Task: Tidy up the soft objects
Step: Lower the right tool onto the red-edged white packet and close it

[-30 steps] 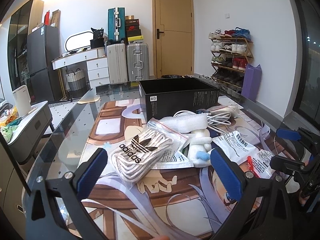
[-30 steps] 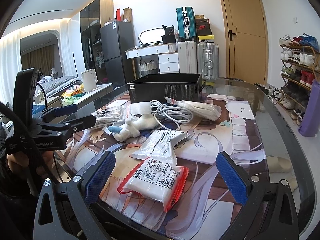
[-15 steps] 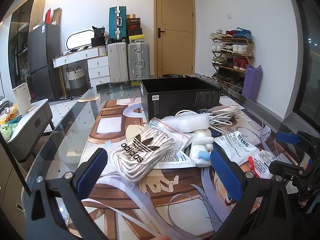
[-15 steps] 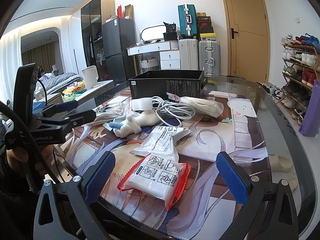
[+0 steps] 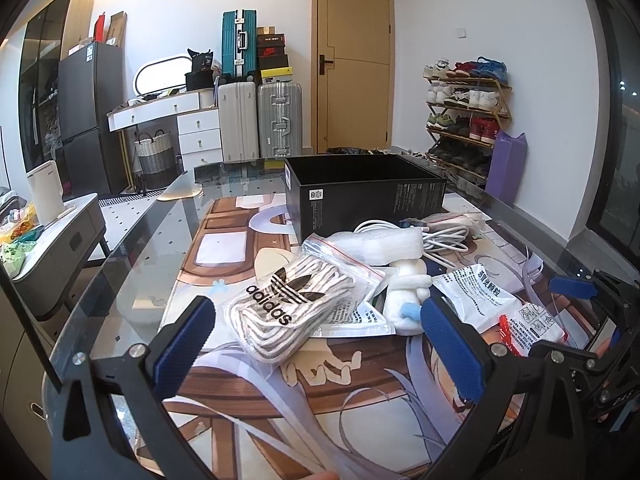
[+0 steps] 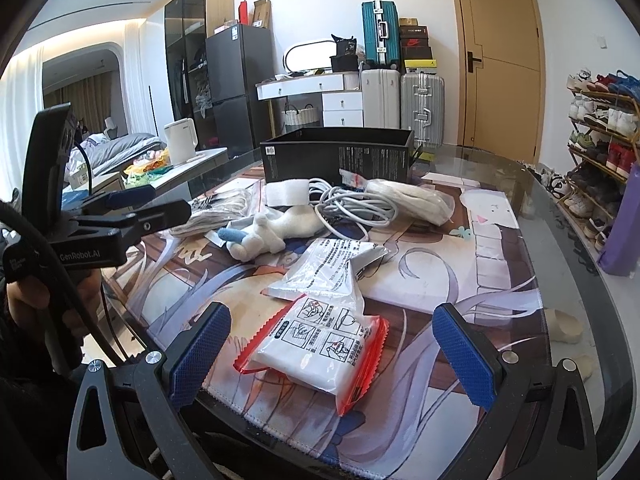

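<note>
A bag of Adidas socks point(image 5: 296, 312) lies on the printed mat just ahead of my open, empty left gripper point(image 5: 316, 344). Behind it lie a white plush toy point(image 5: 408, 292), a foam roll point(image 5: 384, 244), a white cable point(image 5: 444, 236) and a white printed pouch point(image 5: 480, 292). A red-edged white packet point(image 6: 320, 348) lies between the fingers of my open, empty right gripper point(image 6: 332, 352). The plush toy point(image 6: 276, 232), the cable point(image 6: 352, 204) and a bagged white bundle point(image 6: 408, 200) sit farther off. An open black box point(image 5: 364, 196) stands at the back.
The glass table edge point(image 5: 132, 264) runs along the left. The left gripper point(image 6: 120, 216) shows at the left of the right wrist view, and the right gripper point(image 5: 580, 320) at the right of the left wrist view. A side table with a kettle point(image 5: 44, 192) stands left; a shoe rack point(image 5: 464, 116) stands right.
Both grippers have shifted slightly toward the table; the red-edged packet sits a little closer between the right fingers. Both stay open and nothing has been grasped.
</note>
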`<action>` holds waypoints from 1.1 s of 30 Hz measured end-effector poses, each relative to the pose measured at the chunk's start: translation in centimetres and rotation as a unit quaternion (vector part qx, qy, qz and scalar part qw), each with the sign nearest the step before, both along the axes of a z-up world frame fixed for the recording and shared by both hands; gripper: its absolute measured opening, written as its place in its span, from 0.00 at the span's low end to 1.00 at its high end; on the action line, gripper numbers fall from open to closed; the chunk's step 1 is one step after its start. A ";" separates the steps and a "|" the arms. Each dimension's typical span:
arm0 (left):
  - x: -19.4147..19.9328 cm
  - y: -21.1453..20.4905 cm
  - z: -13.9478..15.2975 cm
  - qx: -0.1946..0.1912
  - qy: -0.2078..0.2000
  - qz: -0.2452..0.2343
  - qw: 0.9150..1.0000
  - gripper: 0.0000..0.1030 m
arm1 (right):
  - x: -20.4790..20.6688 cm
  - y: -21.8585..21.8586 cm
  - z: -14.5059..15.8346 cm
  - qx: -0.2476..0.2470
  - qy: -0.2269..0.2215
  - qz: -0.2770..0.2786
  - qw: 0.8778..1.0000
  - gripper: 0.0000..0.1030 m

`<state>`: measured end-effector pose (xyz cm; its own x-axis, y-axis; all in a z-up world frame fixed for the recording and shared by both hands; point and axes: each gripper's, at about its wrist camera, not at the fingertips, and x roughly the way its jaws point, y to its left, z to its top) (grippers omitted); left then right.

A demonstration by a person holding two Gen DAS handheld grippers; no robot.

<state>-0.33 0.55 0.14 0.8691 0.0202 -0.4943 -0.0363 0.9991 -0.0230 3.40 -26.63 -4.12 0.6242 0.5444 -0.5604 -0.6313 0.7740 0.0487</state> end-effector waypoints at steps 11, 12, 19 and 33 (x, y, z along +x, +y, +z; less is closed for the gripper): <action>0.0 0.1 0.0 -0.001 0.000 0.001 1.000 1.00 | 0.5 0.8 -1.6 -0.028 0.032 0.007 0.999 0.99; 0.0 0.1 0.0 -0.001 0.000 0.000 1.000 1.00 | 0.6 0.7 -1.6 -0.030 0.030 0.003 0.999 0.99; 0.1 0.1 0.0 0.000 0.001 0.001 1.000 1.00 | 0.6 0.9 -1.9 -0.040 0.025 0.005 0.999 0.99; 0.5 1.0 -0.6 -0.015 0.021 0.008 1.000 1.00 | -0.4 0.8 -1.2 -0.039 0.005 0.019 0.999 0.72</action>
